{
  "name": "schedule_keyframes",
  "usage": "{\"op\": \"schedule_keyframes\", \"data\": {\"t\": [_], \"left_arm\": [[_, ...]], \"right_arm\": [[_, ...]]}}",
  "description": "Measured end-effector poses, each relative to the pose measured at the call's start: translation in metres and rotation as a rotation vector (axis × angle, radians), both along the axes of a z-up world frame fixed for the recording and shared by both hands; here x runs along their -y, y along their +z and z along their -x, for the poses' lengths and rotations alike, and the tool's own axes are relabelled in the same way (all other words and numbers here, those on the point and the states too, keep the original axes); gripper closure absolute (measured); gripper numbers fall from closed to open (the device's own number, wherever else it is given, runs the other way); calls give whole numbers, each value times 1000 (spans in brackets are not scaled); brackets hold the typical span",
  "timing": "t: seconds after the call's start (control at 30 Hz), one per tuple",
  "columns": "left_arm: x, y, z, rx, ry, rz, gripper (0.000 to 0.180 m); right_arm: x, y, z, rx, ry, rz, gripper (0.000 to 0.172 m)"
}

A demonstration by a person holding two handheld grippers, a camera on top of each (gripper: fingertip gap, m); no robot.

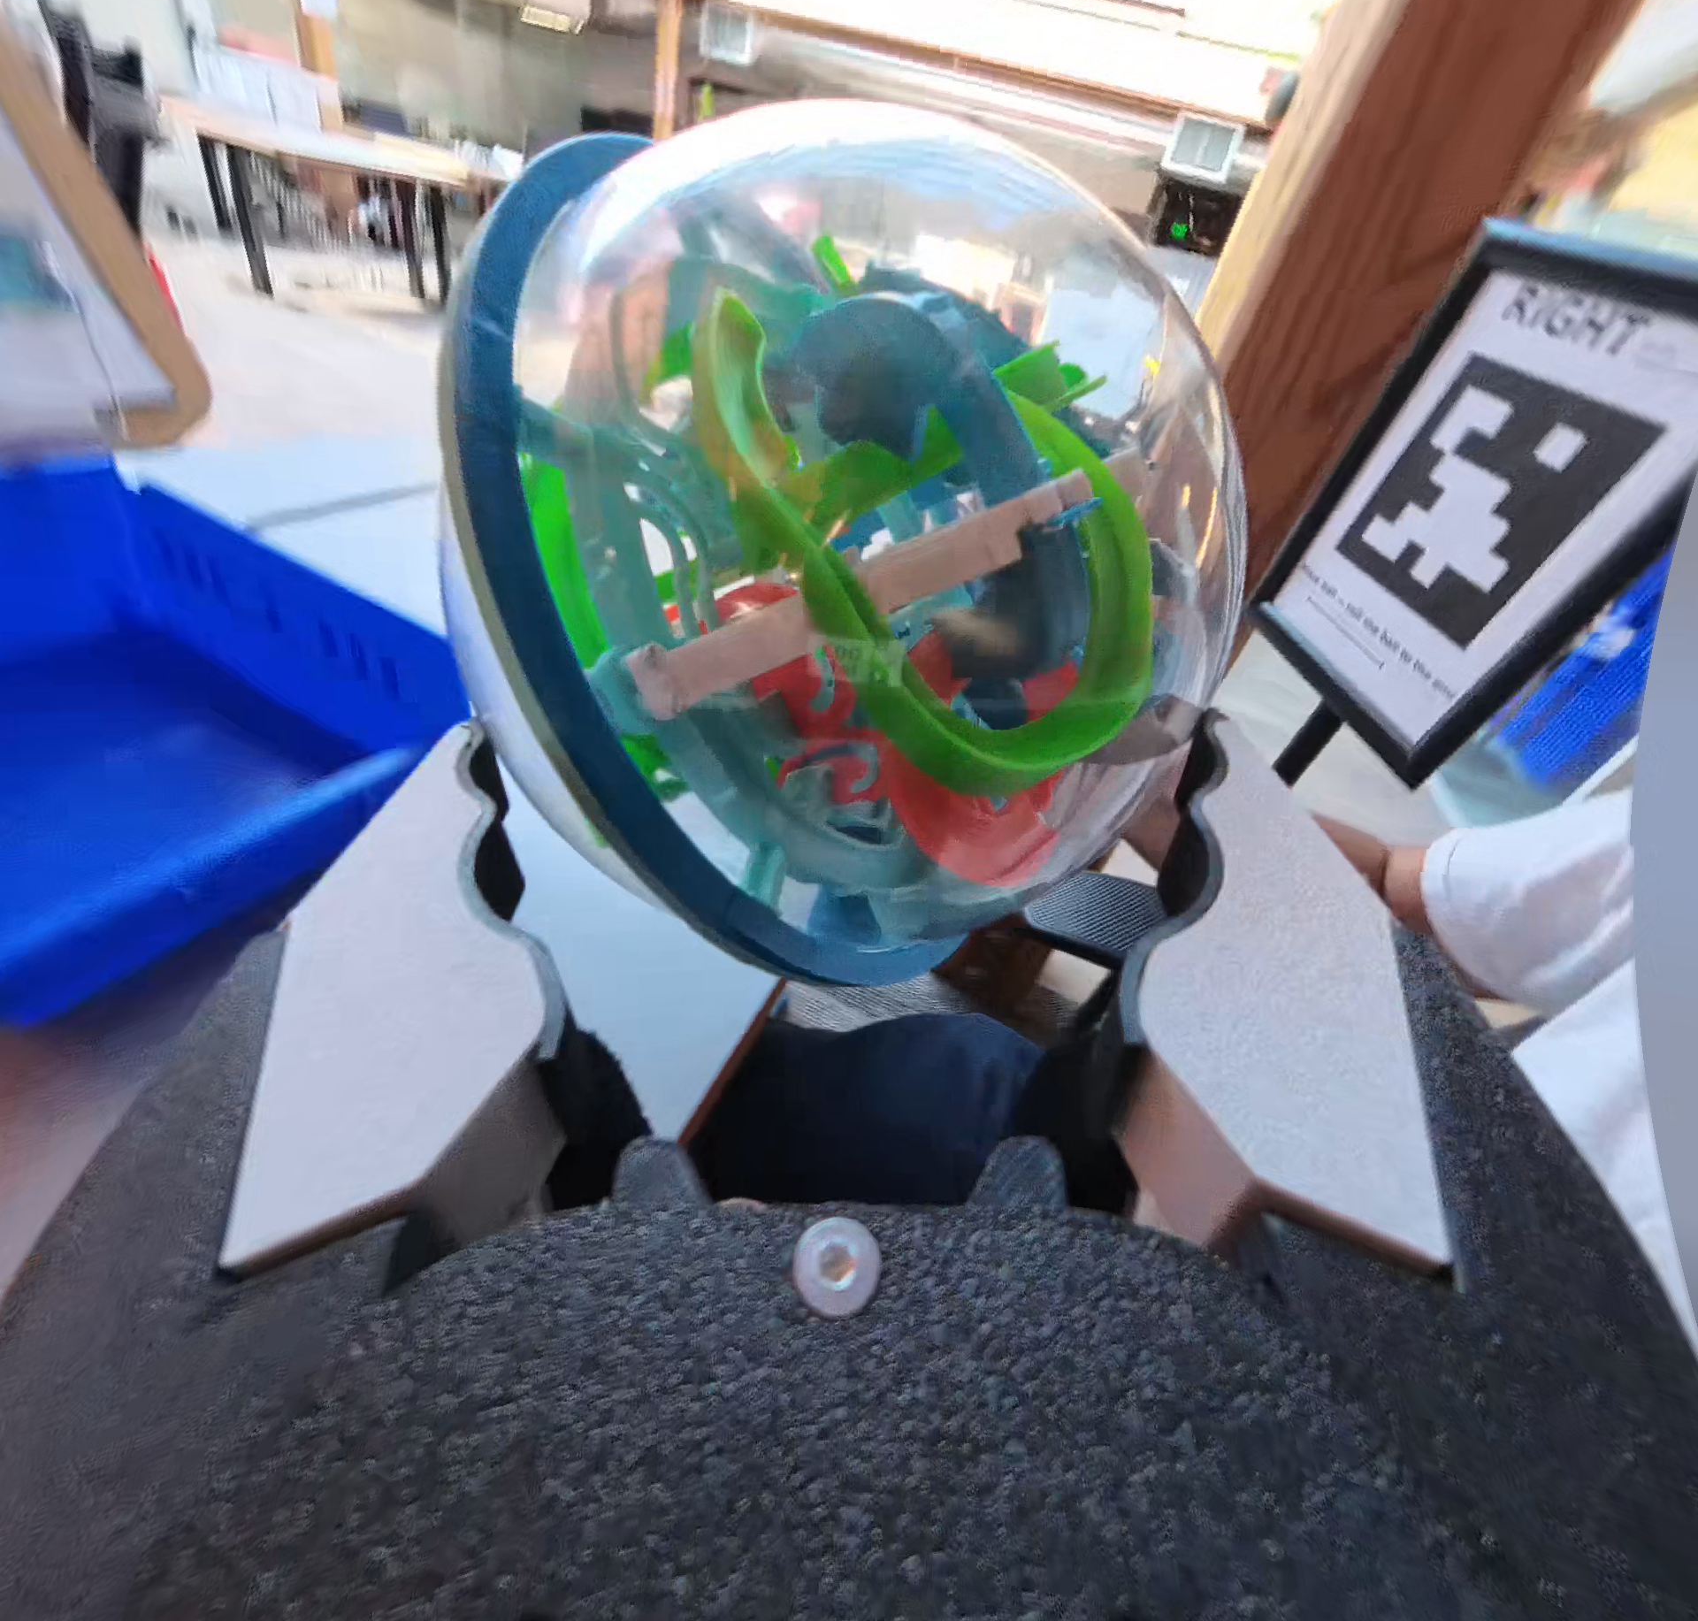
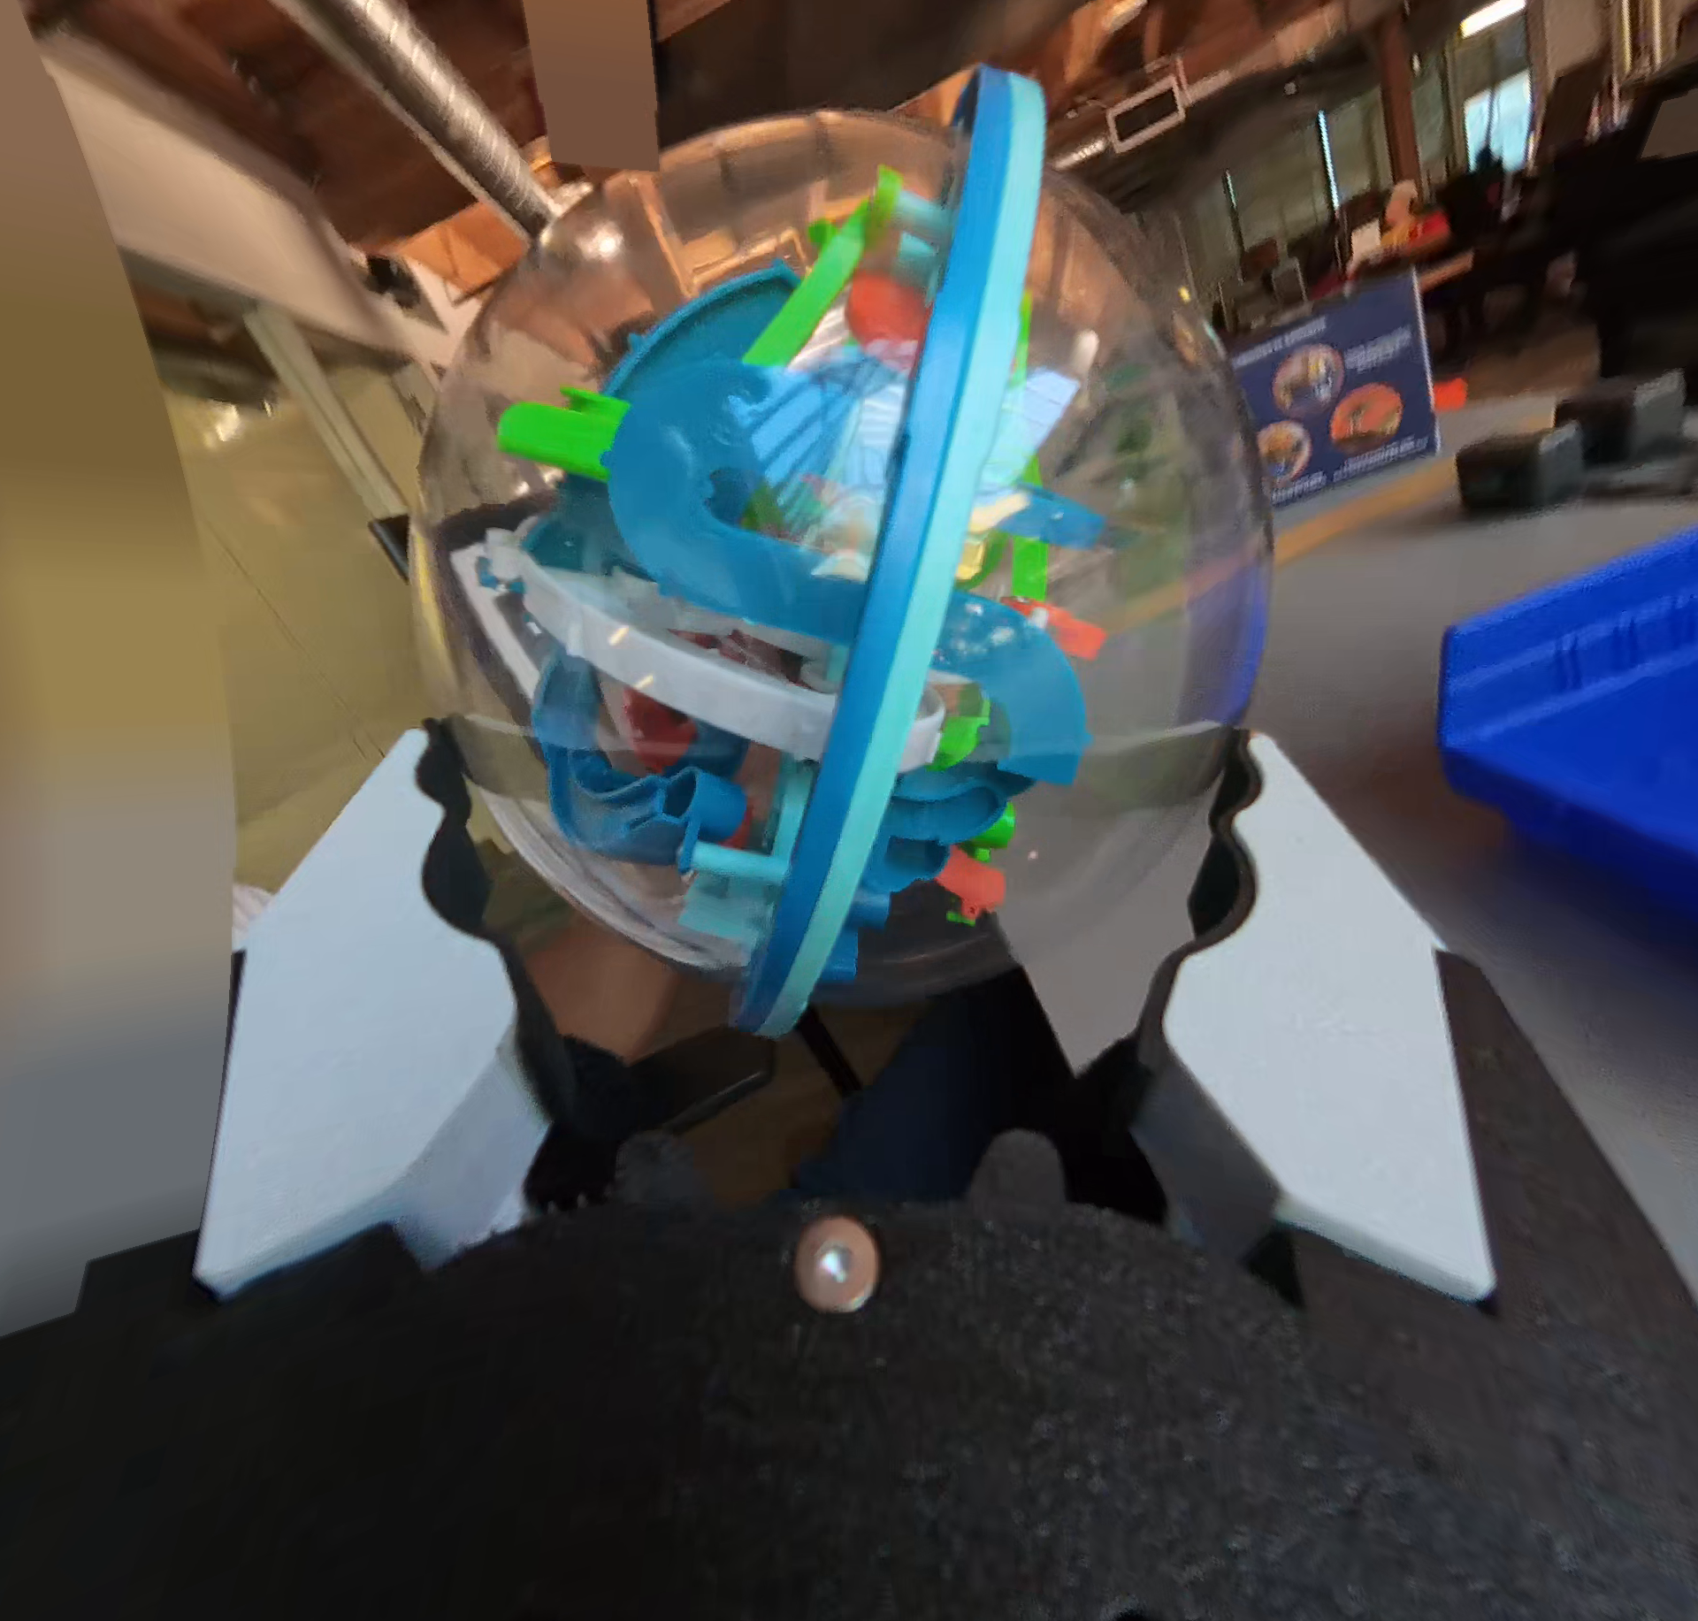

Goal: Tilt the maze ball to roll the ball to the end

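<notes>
the left wrist view alone shows a black-framed sign with a square black-and-white marker and printed lines (image 1: 1507,493), a wooden post (image 1: 1397,199) and a white sleeve (image 1: 1525,897). the right wrist view alone shows a silver ceiling duct (image 2: 386,61) and a dark blue poster (image 2: 1332,410). both show a blue plastic bin (image 1: 184,704). the clear plastic maze ball with a blue equator ring and coloured tracks (image 1: 845,520) is lifted, clamped between the spread fingertips of the left gripper (image 1: 845,750) and of the right gripper (image 2: 832,750).
</notes>
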State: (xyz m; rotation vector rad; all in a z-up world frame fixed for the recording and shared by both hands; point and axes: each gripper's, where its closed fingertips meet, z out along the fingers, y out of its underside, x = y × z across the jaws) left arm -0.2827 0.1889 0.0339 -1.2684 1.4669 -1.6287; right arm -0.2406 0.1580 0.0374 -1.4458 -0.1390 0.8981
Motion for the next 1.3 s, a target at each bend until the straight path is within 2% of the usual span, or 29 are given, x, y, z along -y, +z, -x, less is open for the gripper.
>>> {"op": "schedule_keyframes", "data": {"t": [0.07,0.23,0.53,0.67,1.03,1.3], "left_arm": [[-13,-26,-9,-76,14,104,40],[-38,-74,-25,-202,15,299,40],[-61,-126,-38,-347,34,459,40],[-65,-138,-38,-393,46,481,40],[-67,-137,-38,-438,52,481,41],[-70,-137,-38,-429,61,487,41]], "right_arm": [[-15,-26,-11,-99,2,91,18],[-44,-69,-31,-198,-13,270,18],[-66,-128,-44,-341,12,461,18],[-69,-144,-43,-381,44,511,18],[-68,-145,-46,-365,72,541,19],[-67,-144,-50,-351,56,517,25]]}}
